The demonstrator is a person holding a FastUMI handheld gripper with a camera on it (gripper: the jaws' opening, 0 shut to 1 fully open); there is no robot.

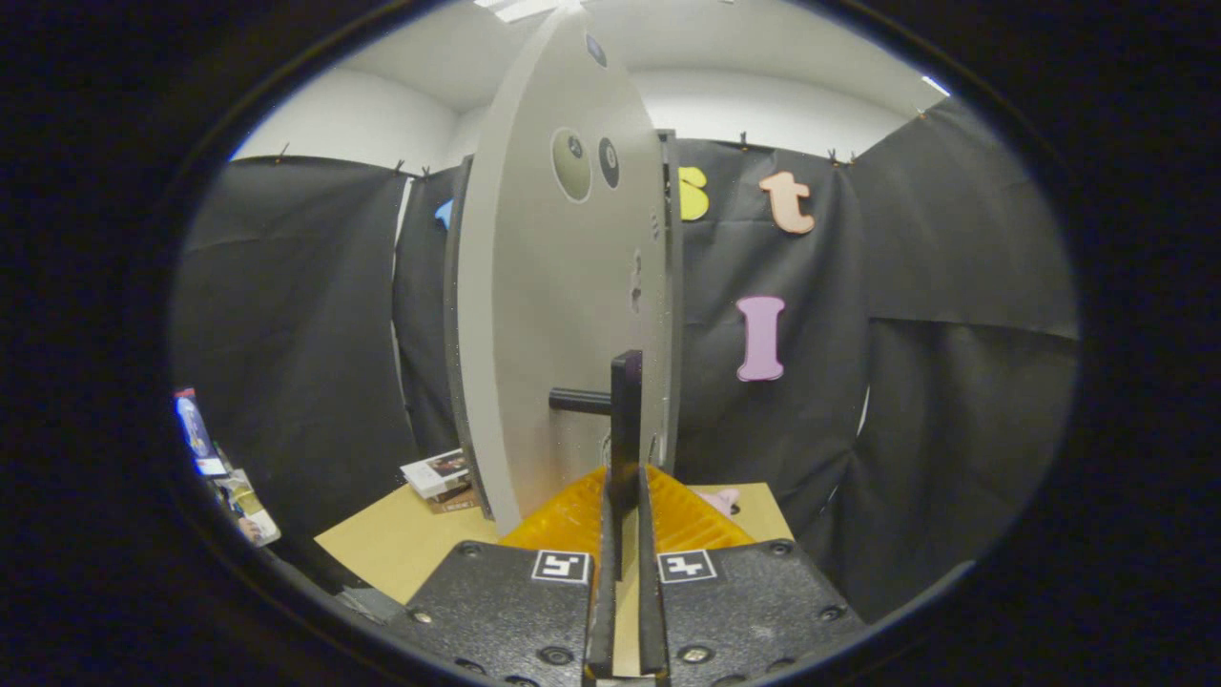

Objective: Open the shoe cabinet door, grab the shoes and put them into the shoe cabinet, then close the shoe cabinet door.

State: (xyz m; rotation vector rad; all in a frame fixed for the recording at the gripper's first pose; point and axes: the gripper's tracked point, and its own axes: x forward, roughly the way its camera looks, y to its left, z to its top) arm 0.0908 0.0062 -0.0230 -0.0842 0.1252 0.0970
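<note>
Grey cabinet door [563,315], edge-on, black handle [625,420] clamped between gripper [624,496] jaws.

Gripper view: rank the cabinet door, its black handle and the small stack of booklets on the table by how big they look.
1. cabinet door, by far the largest.
2. black handle, clamped between the gripper fingers.
3. booklets.
The handle sits nearer the camera than the booklets, so their order is unsure.

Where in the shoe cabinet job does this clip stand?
The gripper is shut on the door handle, and the cabinet door stands edge-on, apparently swung open. Whether this is the opening or the closing I cannot tell; a pink item lies on the table behind.
</note>
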